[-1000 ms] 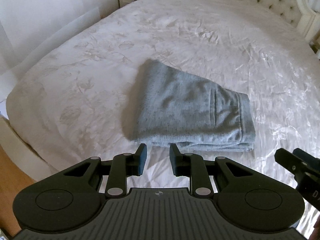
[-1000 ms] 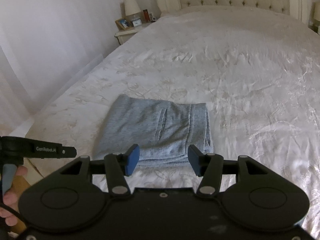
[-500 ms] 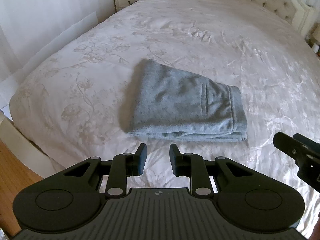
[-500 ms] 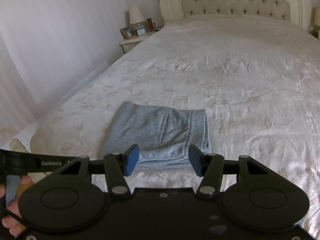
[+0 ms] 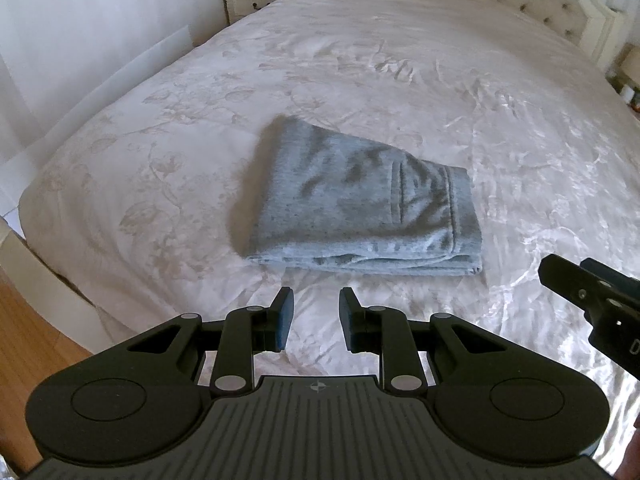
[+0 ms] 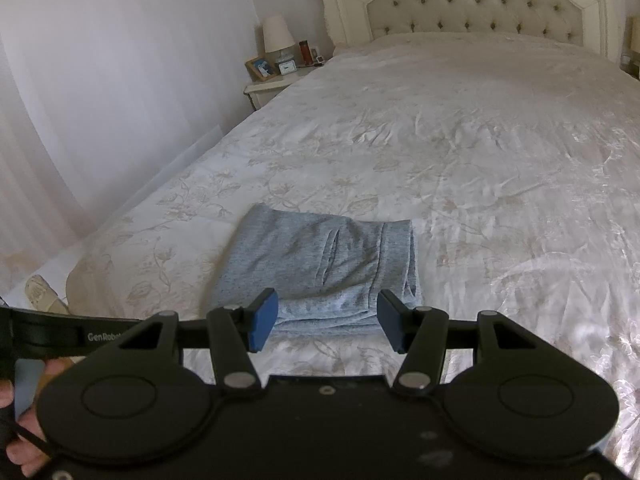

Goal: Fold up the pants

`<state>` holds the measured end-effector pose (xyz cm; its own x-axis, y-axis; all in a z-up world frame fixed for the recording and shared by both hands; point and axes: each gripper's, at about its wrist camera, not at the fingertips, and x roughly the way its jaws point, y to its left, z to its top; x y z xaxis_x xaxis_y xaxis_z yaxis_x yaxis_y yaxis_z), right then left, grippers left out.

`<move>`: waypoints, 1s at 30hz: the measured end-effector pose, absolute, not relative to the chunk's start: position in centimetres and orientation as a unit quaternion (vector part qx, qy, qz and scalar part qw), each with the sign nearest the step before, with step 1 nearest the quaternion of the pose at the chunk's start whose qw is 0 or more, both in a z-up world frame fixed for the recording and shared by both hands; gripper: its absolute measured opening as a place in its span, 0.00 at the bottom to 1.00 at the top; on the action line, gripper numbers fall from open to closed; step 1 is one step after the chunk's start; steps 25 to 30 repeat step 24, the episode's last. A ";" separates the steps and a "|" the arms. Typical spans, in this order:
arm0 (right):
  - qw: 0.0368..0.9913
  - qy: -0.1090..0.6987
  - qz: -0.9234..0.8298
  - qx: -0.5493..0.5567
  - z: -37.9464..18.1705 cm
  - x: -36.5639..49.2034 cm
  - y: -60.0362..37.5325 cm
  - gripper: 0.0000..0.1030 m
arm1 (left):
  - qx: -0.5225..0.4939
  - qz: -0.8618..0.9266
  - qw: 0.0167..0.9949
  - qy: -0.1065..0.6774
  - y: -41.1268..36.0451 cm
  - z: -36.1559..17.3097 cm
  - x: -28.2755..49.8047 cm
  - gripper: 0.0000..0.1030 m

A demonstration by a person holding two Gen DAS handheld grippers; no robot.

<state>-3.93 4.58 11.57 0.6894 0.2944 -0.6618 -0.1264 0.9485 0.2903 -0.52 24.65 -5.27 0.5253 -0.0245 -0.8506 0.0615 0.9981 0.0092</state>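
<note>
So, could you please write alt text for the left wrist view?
Grey pants lie folded in a compact stack on a white floral bedspread. The empty left gripper hovers open just short of them, with the right gripper's tip at the right edge.

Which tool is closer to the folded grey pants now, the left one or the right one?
Neither clearly. The left tool hangs open just short of the pants' near edge. The right tool is open too, its tips overlapping that edge in view; contact unclear.

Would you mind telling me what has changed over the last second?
Both grippers, left and right, have drawn back from the folded grey pants, bringing more of the bed into view. Nothing was grasped or released; the pants lie unmoved and both grippers stay open.
</note>
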 end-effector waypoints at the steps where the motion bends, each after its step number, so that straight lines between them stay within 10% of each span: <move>1: 0.912 0.377 0.115 0.112 11.6 -4.0 4.5 0.57 | 0.020 -0.026 0.873 0.486 24.5 -5.2 -0.6 0.24; 30: 0.913 0.377 0.099 0.125 11.4 -3.4 4.7 0.57 | 0.033 -0.025 0.875 0.481 23.0 -5.3 -0.8 0.24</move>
